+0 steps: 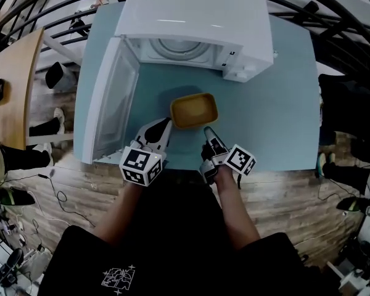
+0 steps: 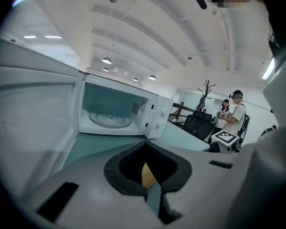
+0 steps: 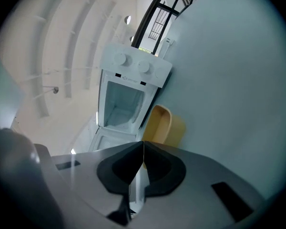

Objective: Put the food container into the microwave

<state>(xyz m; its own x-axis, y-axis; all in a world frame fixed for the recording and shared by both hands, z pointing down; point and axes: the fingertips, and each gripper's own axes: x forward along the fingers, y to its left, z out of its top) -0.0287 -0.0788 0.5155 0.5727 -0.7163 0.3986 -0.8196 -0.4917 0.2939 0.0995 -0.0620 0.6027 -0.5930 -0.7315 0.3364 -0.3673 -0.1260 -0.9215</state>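
Note:
The yellow food container [image 1: 193, 110] sits empty on the teal table [image 1: 277, 116], just in front of the white microwave [image 1: 194, 17]. Its door [image 1: 114, 100] is swung open to the left, showing the cavity and glass turntable [image 2: 107, 119]. My left gripper [image 1: 167, 123] is shut with nothing in it, its tip at the container's near left corner. My right gripper [image 1: 207, 130] is also shut and empty, just below the container's near right corner. The right gripper view shows the container [image 3: 166, 125] beyond the closed jaws. In the left gripper view only a yellow sliver [image 2: 147, 175] shows between the jaws.
The open door stands along the table's left side. The table's front edge [image 1: 265, 169] runs right behind both grippers. Two people [image 2: 231, 116] and a dark chair [image 2: 198, 126] are far off to the right. Wooden flooring and cables surround the table.

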